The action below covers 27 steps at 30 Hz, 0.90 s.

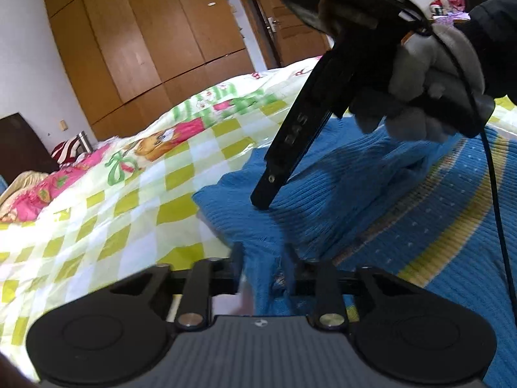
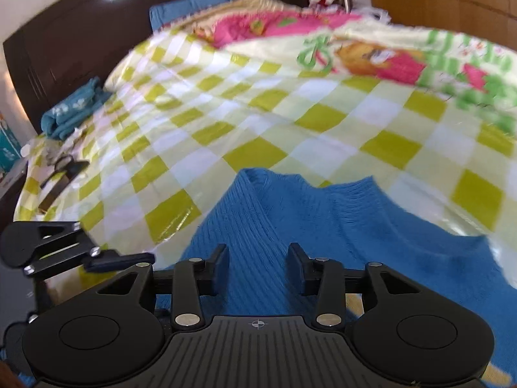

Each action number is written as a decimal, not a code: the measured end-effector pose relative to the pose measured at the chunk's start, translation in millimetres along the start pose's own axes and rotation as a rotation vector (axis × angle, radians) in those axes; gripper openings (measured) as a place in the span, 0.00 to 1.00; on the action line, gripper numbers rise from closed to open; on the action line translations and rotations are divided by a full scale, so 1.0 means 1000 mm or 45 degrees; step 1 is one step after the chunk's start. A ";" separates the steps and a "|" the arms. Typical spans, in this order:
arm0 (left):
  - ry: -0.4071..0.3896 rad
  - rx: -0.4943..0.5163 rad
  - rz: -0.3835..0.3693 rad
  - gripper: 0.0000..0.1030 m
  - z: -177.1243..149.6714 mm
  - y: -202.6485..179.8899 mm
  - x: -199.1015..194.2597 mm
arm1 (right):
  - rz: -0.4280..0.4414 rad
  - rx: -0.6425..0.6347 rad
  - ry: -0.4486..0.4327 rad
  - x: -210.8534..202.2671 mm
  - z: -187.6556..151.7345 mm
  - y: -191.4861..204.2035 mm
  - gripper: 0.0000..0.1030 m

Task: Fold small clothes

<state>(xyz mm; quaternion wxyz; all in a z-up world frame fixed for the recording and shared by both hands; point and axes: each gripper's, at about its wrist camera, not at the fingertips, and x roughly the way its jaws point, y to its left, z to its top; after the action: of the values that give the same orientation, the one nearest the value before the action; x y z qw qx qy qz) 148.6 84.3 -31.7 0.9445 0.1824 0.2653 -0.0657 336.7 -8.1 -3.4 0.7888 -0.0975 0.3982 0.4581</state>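
Left wrist: left gripper pinching blue knit sweater fold | Right wrist: right gripper jaws apart, empty, over sweater on checked quilt

Bright, even daylight in both views, source not visible. Strong glare on the checked bedspread, washed white left of the blue sweater; a glossy highlight on the dark headboard well behind the sweater. A soft shadow lies on the sweater under the gloved hand. Motion blur is heavy across the right wrist view, milder in the left. Fisheye bends the wardrobe, and the corners go dark.
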 end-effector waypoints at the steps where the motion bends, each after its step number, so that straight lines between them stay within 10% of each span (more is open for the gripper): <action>1: 0.006 -0.016 0.006 0.34 -0.002 0.003 0.001 | 0.000 0.001 0.011 0.006 0.001 0.000 0.38; 5: 0.020 -0.076 0.029 0.29 -0.010 0.013 0.000 | 0.021 0.034 0.043 0.016 0.005 -0.002 0.08; 17: -0.052 -0.106 0.025 0.39 -0.016 0.012 -0.017 | 0.065 0.045 -0.028 0.011 0.034 0.018 0.06; 27: 0.099 -0.202 0.094 0.41 -0.023 0.028 -0.005 | -0.032 0.059 -0.031 0.014 0.028 0.018 0.12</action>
<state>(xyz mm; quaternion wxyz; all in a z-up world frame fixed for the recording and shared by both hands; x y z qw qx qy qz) 139.6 118.8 -38.5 0.9468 0.1189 0.2991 -0.0024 341.3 25.5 8.5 0.8013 -0.0785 0.3978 0.4399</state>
